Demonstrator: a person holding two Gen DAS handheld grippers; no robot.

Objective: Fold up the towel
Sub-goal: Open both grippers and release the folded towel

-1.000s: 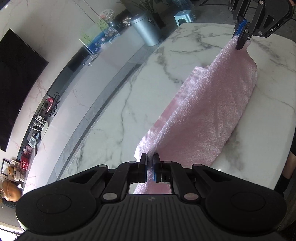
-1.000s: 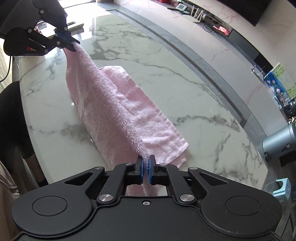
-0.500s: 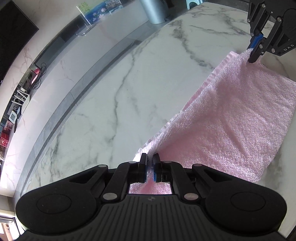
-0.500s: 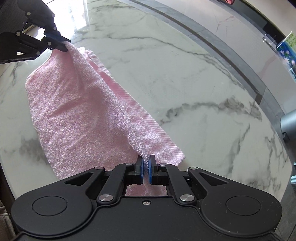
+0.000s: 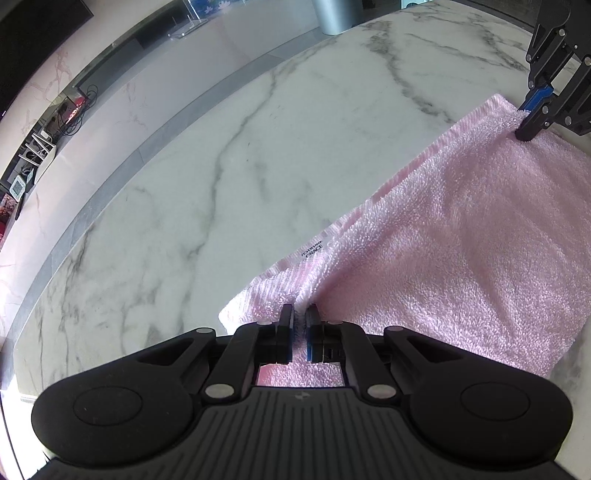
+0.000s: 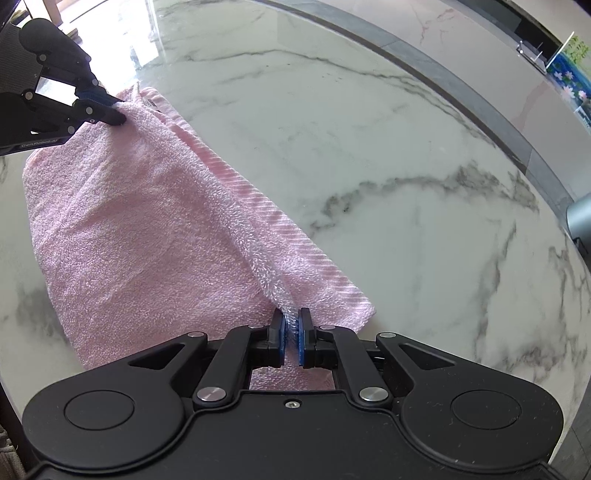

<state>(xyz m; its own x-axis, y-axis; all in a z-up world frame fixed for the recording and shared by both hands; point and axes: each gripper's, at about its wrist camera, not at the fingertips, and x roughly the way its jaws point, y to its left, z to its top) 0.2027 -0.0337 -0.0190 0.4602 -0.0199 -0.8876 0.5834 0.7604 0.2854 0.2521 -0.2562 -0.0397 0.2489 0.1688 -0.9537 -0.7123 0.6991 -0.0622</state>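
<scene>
A pink terry towel (image 5: 461, 236) lies folded over itself on the white marble table (image 5: 221, 177). Its upper layer almost covers the lower one, whose ribbed edge (image 5: 269, 284) and label stick out on the far side. My left gripper (image 5: 300, 312) is shut on one corner of the upper layer, low over the table. My right gripper (image 6: 290, 316) is shut on the other corner of the same edge of the towel (image 6: 147, 221). Each gripper shows in the other's view: the right one at the top right (image 5: 532, 125), the left one at the top left (image 6: 110, 110).
The table edge curves round beyond the towel (image 6: 535, 155). A grey metal bin (image 5: 336, 14) stands on the floor past it. A low dark TV bench with small items (image 5: 55, 122) runs along the far wall.
Both grippers have carried the held towel edge forward and down over the lower layer. The towel, hanging as a raised ridge a second ago, now lies nearly flat on the table.
</scene>
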